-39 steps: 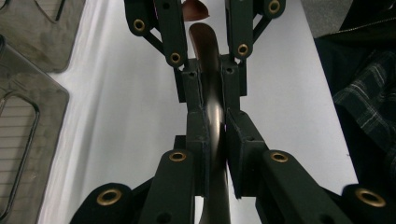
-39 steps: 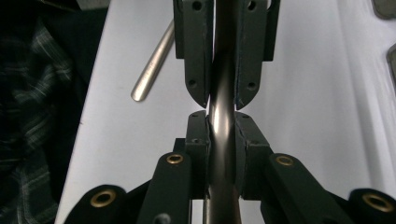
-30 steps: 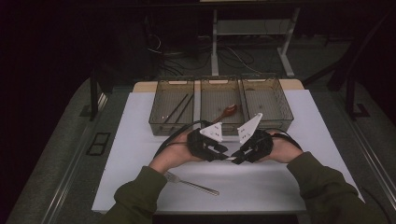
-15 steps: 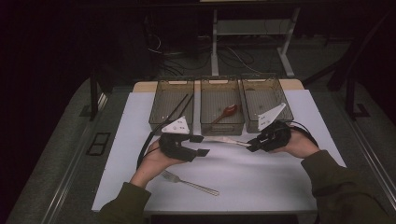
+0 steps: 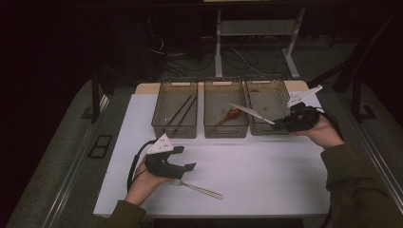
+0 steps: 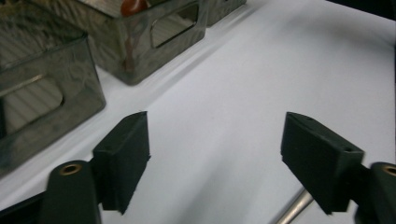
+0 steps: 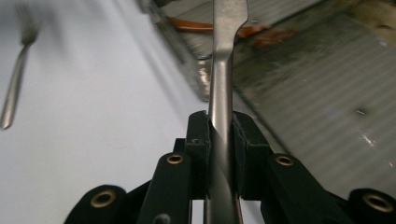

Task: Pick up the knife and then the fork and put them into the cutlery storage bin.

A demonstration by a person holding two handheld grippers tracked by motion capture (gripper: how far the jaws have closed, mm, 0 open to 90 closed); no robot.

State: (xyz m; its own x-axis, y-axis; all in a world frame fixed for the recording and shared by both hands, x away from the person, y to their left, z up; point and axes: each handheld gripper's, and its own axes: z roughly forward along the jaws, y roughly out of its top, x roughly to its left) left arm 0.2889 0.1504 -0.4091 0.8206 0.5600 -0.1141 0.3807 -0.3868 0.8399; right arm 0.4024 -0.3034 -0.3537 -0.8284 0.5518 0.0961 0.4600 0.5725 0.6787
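My right gripper (image 5: 281,124) is shut on the handle of a metal knife (image 5: 249,112), held in the air at the near edge of the right bin (image 5: 280,92). The blade reaches over towards the middle bin (image 5: 209,107). In the right gripper view the pads (image 7: 198,135) clamp the knife (image 7: 223,70) from both sides. My left gripper (image 5: 187,166) hangs low over the near left of the table, just above a fork (image 5: 202,189). Its jaws have just been opening and nothing is between them (image 6: 217,135). The fork's handle (image 6: 290,211) shows beside the right jaw.
Three clear brown bins stand in a row at the back of the white table top (image 5: 266,175). The left bin (image 5: 161,107) holds dark chopsticks (image 5: 179,113). A red spoon (image 5: 229,114) lies in the middle one. The table's near edge runs close behind both forearms.
The grippers, close together at the table's middle a second ago, have drawn apart. The left one went left and down towards the fork with its jaws wider. The right one carried the knife right.
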